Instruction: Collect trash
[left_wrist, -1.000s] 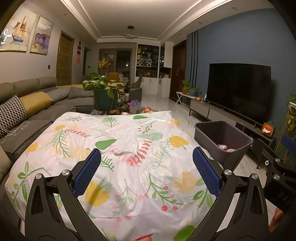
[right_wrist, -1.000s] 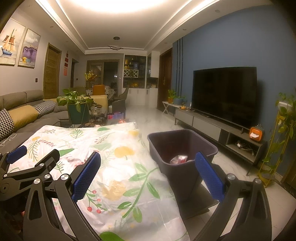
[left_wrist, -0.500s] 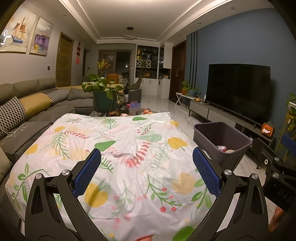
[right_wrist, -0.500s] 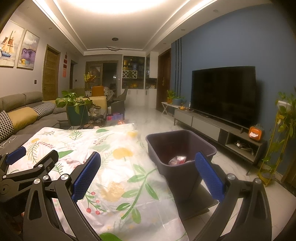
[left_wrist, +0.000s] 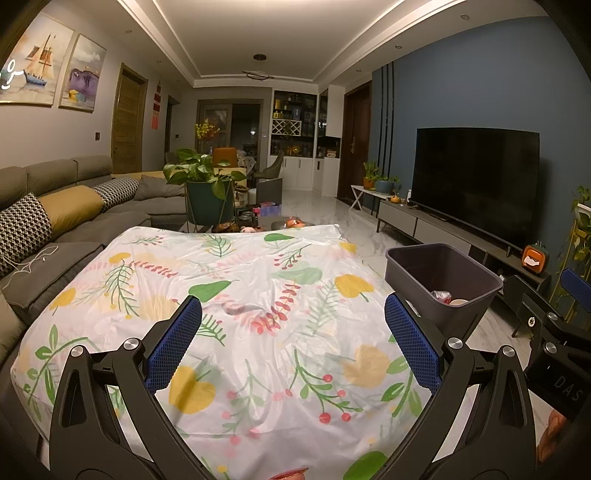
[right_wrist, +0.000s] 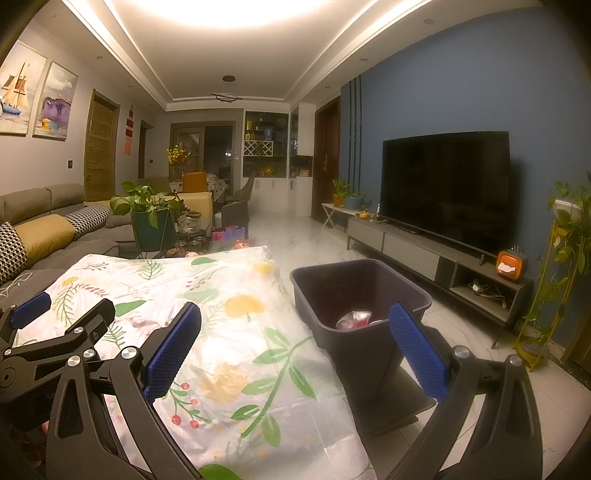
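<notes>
Grey sofa (left_wrist: 55, 236) lies at the far left, and beside it the flowered cloth (left_wrist: 236, 317) covers the table. On the cloth no loose trash is seen, only a reddish scrap (left_wrist: 290, 473) at the very near edge, too cut off to name. The left gripper (left_wrist: 293, 343) hangs above the cloth with fingers spread wide and nothing between them. Compared with one second ago almost nothing moved; the views only shifted a little, so the collecting seems near its end. To the right, the right gripper (right_wrist: 295, 341) is also spread and empty. The dark bin (right_wrist: 360, 291) stands just beside the table. The right view looks deeper into it and shows a crumpled red wrapper (right_wrist: 354, 319); the left view adds a pale round piece (left_wrist: 458, 301).
</notes>
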